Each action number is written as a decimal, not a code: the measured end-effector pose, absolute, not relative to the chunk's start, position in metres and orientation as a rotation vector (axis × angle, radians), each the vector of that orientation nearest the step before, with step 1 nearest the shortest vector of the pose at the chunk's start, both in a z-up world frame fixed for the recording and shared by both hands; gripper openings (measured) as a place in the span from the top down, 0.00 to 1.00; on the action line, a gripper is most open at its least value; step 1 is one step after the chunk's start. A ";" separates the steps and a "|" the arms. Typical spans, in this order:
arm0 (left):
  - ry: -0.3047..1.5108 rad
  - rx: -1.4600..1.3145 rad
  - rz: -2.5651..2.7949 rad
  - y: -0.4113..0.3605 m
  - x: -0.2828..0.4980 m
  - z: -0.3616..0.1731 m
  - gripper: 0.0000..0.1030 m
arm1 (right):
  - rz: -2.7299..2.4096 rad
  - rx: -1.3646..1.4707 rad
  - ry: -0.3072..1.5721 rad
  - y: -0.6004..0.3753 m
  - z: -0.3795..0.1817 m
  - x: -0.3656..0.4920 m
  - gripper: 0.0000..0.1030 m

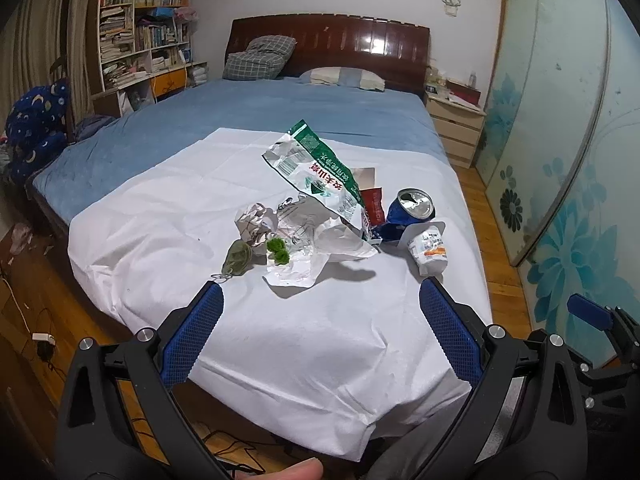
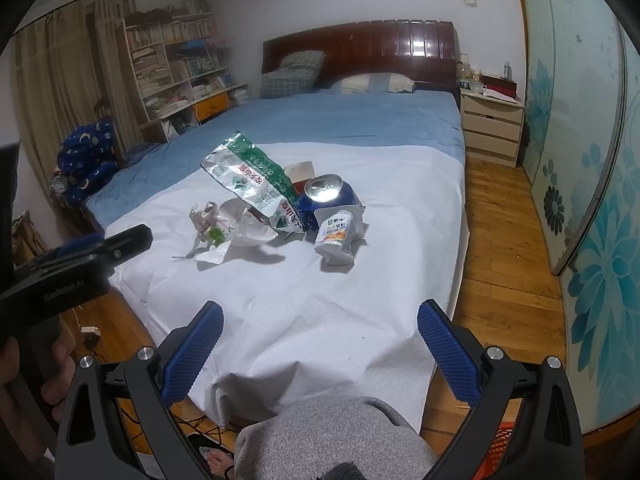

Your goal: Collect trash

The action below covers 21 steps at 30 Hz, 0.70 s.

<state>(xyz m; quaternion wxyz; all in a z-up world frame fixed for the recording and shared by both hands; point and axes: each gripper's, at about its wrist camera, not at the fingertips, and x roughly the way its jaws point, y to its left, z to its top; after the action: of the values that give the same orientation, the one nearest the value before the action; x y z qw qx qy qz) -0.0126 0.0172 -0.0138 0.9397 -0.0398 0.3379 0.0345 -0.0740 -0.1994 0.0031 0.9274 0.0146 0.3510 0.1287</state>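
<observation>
Both grippers stand wide apart and hold nothing: the left gripper (image 1: 320, 304) fills the bottom of the left wrist view, and the right gripper (image 2: 320, 320) fills the bottom of the right wrist view, each with blue ribbed pads (image 1: 192, 340) above the near end of the bed.

Bed (image 1: 280, 108), with a blue cover, spans the middle of both views; a dark wooden headboard (image 1: 328, 40) stands at upper centre. White sheet (image 1: 300, 328) covers the near half of the bed and bears all the trash, grouped at centre frame, well apart from either gripper.

Green-and-white plastic wrapper (image 1: 320, 176), the largest piece, rises tilted above the heap. Crumpled white paper (image 1: 320, 248) lies under it, toward the lower left. Blue can (image 1: 408, 212), dented, sits at centre right with its open top toward the camera. White cup (image 1: 428, 248), lying on its side, is just beside the can and nearer the camera. Green clumps (image 1: 278, 250) rest on the paper; a flat olive piece (image 1: 238, 258) lies at the heap's left edge.

Bookshelf (image 1: 140, 32) occupies the upper left; a nightstand (image 1: 456, 124) stands at right, beside flowered sliding doors (image 1: 560, 140). A grey-clad knee (image 2: 332, 436) shows at the bottom of the right wrist view.
</observation>
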 end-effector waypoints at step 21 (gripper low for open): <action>0.803 0.013 0.153 0.096 0.054 -0.047 0.05 | 0.298 0.064 0.729 -0.208 -0.002 -0.070 0.07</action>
<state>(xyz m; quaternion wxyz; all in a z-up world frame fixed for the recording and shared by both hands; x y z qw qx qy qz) 0.0541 0.0960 -0.0468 0.9176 0.0062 0.3905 0.0745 -0.0699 -0.2082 -0.0016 0.9230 0.0313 0.3550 0.1452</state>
